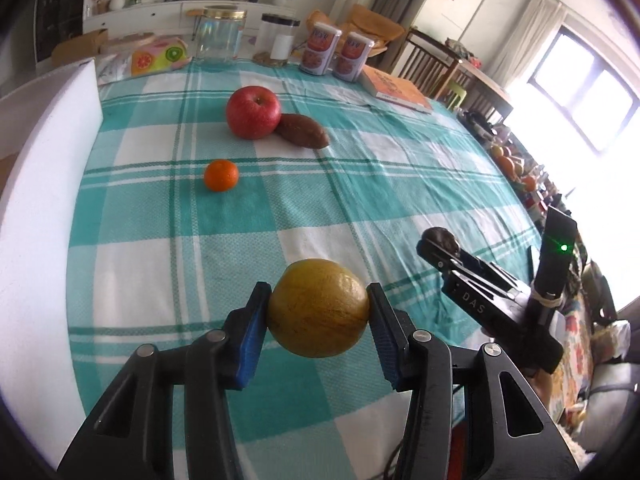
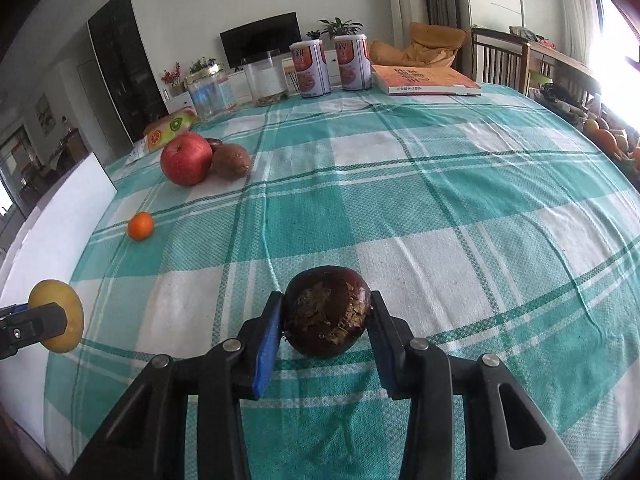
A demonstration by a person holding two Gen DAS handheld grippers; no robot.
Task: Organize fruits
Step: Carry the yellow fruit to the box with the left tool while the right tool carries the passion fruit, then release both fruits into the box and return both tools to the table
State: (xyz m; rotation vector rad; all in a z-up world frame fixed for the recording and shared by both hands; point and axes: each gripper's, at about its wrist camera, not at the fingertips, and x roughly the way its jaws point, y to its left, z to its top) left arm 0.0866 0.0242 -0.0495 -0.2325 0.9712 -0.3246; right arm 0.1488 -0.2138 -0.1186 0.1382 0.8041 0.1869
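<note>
Both tools clench fruit, left tool [image 1: 318, 308] a yellow fruit [image 1: 318, 308], right tool [image 2: 326, 312] a dark fruit [image 2: 327, 310]; next, carrying both to the apple [image 1: 253, 112], upper left

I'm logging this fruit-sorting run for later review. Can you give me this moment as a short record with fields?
left gripper: shut on yellow fruit, off the cloth
right gripper: shut on dark purple fruit
on tablecloth: red apple touching brown fruit; small orange apart
far edge: glass jar, two cans, book
</note>
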